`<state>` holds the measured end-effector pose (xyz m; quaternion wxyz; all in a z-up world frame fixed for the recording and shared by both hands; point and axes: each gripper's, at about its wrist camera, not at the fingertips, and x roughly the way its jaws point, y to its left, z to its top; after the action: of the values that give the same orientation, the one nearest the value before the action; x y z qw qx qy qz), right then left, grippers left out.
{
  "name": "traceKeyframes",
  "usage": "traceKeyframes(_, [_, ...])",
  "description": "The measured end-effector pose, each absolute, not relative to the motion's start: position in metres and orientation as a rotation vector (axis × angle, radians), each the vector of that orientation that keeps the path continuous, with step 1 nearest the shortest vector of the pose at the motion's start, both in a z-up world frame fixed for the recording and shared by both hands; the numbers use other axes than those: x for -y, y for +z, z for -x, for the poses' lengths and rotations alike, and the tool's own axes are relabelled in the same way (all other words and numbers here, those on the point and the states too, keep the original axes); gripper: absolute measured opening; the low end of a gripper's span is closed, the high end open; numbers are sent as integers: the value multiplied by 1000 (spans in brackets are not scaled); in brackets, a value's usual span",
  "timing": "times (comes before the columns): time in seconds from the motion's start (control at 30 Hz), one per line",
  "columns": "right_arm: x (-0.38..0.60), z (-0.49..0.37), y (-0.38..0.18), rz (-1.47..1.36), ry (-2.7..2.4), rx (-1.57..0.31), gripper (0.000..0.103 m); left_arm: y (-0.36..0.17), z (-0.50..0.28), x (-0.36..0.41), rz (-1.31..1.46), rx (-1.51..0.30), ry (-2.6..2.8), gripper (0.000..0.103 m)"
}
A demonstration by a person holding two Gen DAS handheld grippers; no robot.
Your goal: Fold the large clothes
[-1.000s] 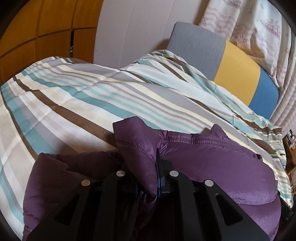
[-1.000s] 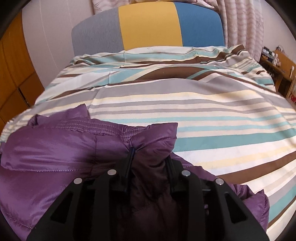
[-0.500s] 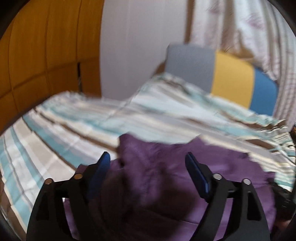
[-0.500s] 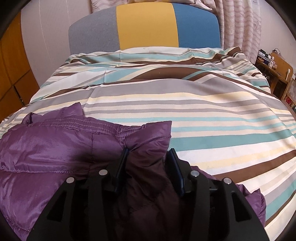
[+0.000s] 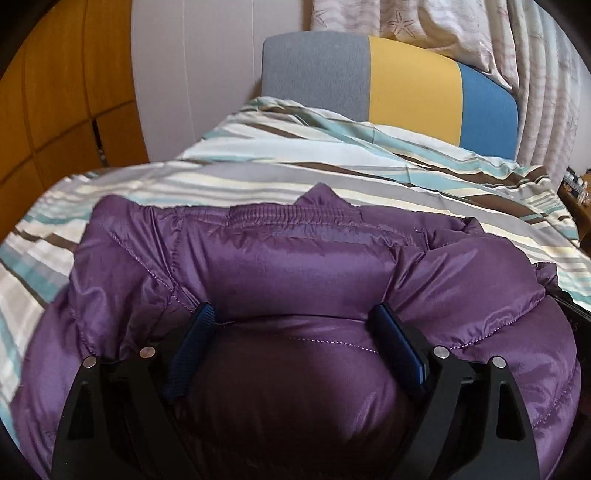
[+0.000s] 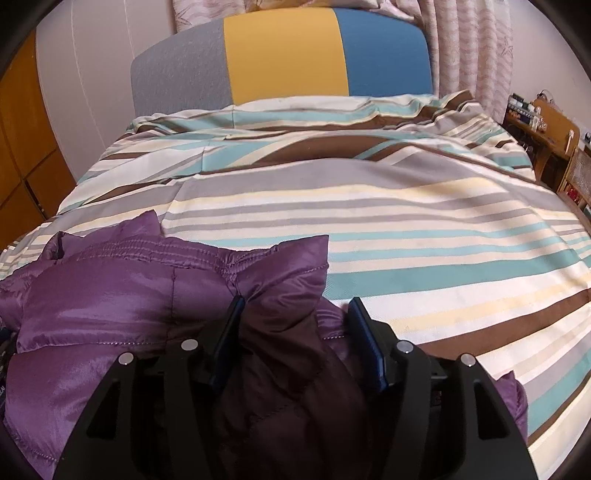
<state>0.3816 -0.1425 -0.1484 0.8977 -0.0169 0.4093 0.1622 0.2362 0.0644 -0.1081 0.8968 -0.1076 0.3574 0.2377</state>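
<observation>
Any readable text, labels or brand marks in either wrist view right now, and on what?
None can be read.
Purple jacket: no visible label or brand mark.
Items on the wooden shelf: too small to read.
Curtain: starfish pattern only, no words.

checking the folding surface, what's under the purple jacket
The purple jacket lies on a striped duvet covering the bed, visible all around it. The patch directly beneath the jacket is covered, so anything there cannot be seen.

shiny purple jacket (image 5: 295, 266) on a teal, brown, grey and cream striped bedspread (image 6: 406, 229); grey, yellow and blue headboard (image 6: 280, 62).
</observation>
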Motion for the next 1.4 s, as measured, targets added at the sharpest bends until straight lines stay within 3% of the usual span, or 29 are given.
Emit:
traceKeyframes(0.37, [118,-300,-77,-20,550,-621,57,-108,-232,-66,265,-722,472,89])
traceKeyframes(0.5, [79,-305,-96,68,581,-674,52,-107,-228,-68,283,-709,464,89])
traceKeyframes(0.8, [46,-322,-147,182,516,-793,54,-108,-230,-67,270,-715,478,89])
traceKeyframes(1.23, [53,-320,-148,182,516,-783,54,-98,-202,-52,230,-720,503,100])
traceKeyframes(1.4, [62,-303,-134,155,531,-702,61,-95,-185,-46,221,-707,509,100])
